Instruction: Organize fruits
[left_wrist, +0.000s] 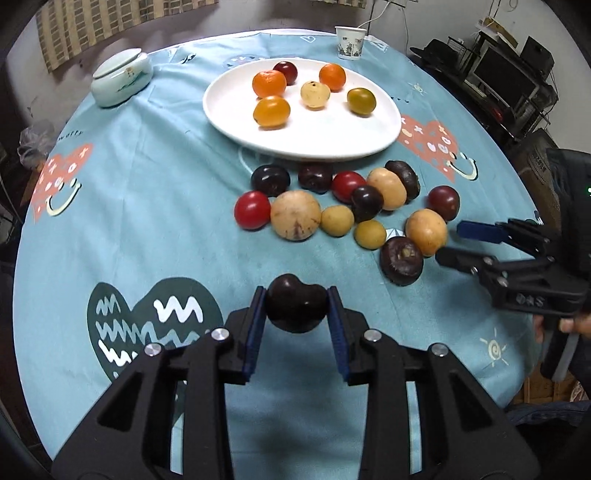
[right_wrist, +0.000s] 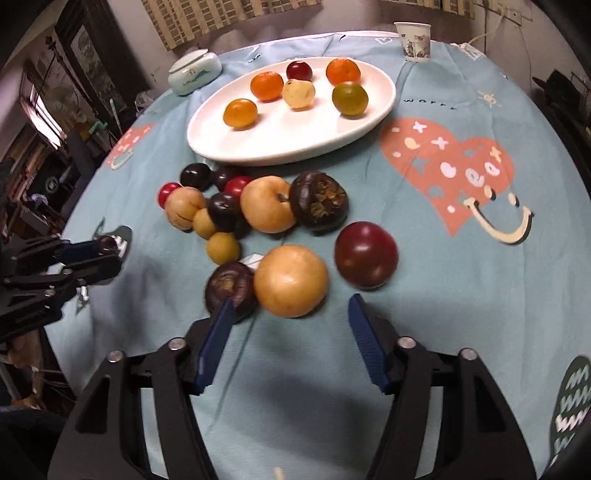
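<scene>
A dark heart-shaped fruit (left_wrist: 296, 308) sits pinched between the blue pads (left_wrist: 255, 332) of the left gripper (left_wrist: 296, 325), lifted clear of the blue tablecloth (left_wrist: 147, 221) on the near side of the white plate (left_wrist: 236, 122), apparently bound for that plate. The right gripper (right_wrist: 291, 347) hangs low with its jaws spread wide and nothing between them, aimed at a tan round fruit (right_wrist: 290, 280) that lies just short of its tips, a likely next pick. Between the grippers and the plate, loose fruit (left_wrist: 332, 199) is bunched on the cloth, touching in places: dark plums, red ones, tan and yellow rounds. On the plate rest six pieces, mostly oranges (left_wrist: 269, 83), spaced apart. Beyond the plate stand a paper cup (left_wrist: 349, 42) and, off to its left, a lidded ceramic jar (left_wrist: 120, 77).
</scene>
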